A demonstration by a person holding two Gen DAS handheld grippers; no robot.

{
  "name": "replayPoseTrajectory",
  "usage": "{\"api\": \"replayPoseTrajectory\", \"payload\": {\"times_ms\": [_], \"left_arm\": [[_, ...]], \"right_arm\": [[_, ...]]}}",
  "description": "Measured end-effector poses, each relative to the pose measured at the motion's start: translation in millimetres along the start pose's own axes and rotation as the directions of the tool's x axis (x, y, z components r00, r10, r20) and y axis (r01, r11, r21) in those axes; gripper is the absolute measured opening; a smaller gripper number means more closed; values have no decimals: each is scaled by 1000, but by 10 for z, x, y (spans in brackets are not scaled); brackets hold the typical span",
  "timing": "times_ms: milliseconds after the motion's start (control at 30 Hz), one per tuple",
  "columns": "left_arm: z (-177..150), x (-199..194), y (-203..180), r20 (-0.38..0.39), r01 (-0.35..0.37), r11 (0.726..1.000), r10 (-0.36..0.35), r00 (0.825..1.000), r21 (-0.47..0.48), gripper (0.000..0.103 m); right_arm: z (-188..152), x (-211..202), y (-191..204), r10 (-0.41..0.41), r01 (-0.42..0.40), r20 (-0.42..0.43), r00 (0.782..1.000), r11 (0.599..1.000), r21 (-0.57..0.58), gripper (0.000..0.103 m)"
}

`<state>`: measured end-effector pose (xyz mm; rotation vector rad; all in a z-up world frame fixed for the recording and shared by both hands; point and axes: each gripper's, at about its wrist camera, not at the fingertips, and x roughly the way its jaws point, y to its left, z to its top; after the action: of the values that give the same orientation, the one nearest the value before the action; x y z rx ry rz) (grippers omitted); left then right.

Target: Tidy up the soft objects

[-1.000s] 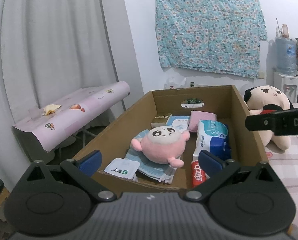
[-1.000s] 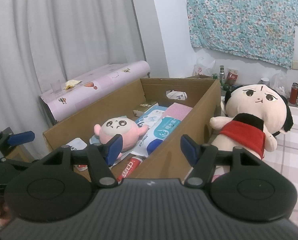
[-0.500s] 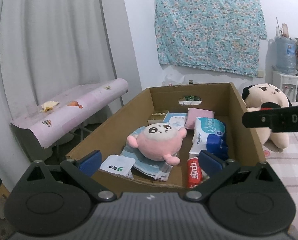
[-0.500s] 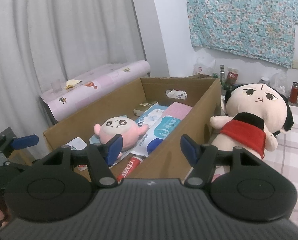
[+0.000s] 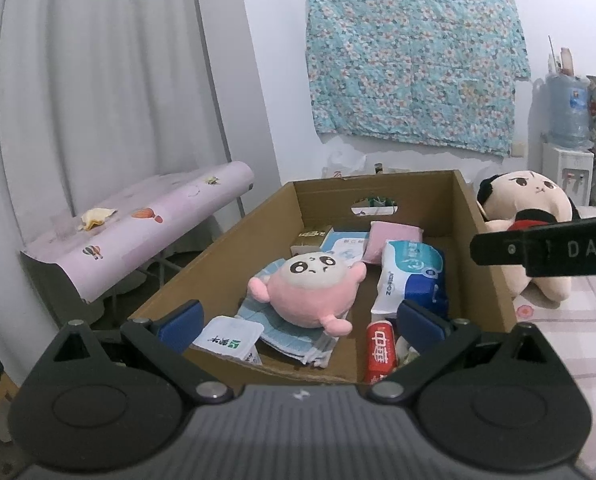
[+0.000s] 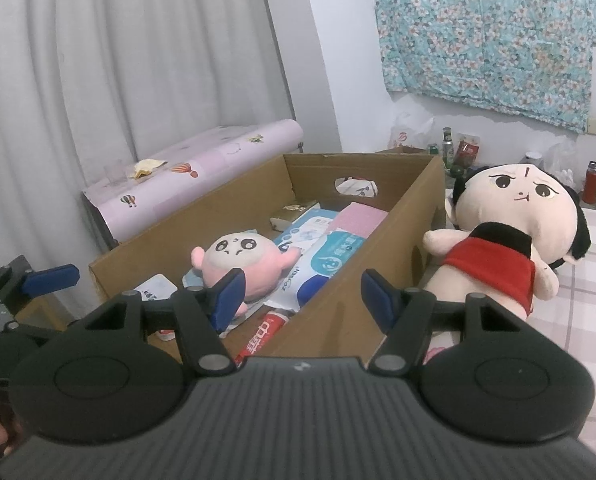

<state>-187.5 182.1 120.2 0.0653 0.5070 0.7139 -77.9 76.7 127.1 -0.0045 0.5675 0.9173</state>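
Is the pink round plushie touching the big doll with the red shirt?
Apart. In the right wrist view the pink plushie lies inside the cardboard box, and the big doll sits outside, with the box wall between them.

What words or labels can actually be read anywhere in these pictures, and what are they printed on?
"DAS", cut off at the picture's edge: on the black right claw.
"ZOREN", roughly: on the blue-and-white wipes pack in the cardboard box.
Large white Chinese characters: on the red tube.
Chinese characters with a green logo: on the white packet.
Print on the flat packs at the back: too small to read.
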Motion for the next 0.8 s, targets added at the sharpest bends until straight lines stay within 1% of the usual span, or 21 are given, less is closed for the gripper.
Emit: {"api": "replayPoseTrajectory", "payload": {"times_ms": [567, 800], "left_arm": [[-30, -18, -30, -29, 1, 1000, -2, 1000, -5, 103], [-30, -34, -38, -21, -2, 1000, 2, 1000, 10, 103]], "right_arm": [[2, 8, 1, 3, -3, -2, 1000, 1000, 3, 64], [3, 23, 7, 2, -2, -3, 1000, 1000, 1, 64]]}}
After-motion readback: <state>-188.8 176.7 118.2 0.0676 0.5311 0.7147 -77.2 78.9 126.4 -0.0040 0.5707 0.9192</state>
